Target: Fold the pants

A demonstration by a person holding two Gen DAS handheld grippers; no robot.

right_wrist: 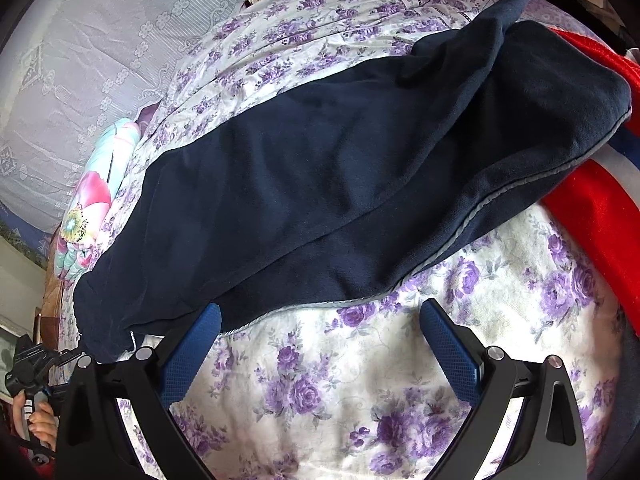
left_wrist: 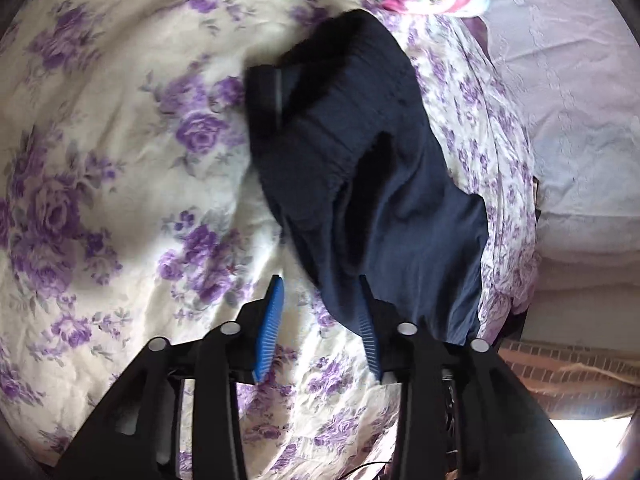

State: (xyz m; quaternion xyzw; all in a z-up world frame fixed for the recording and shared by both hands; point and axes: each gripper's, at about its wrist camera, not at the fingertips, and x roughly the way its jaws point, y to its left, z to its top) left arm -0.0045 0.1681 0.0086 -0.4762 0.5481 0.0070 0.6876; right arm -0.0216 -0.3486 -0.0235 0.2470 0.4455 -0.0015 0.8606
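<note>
The navy pants [right_wrist: 340, 184] are lying stretched across the floral bed cover [right_wrist: 320, 400], with their ribbed waistband [left_wrist: 336, 120] at the end away from the left tongs [left_wrist: 320, 300].

The left tongs are standing partly open and holding nothing. One blue pad [left_wrist: 270, 328] is sitting clear of the pants over the cover; the other is touching or tucked just under the near hem, and which of the two cannot be told. The right tongs [right_wrist: 320, 344] are gaping wide beside the long piped side edge of the pants, gripping nothing.

The main risk, as I judge it, is that a closing pad pinches the bed cover along with the pants, since the cover is soft and rumpled right under the hem. A one-layer pinch would also let the lower layer drag and bunch.

On the far end of the pants from the left tongs, red cloth [right_wrist: 592, 208] is crowding their corner. On the near side of the pants, bare cover is giving both tongs room.
</note>
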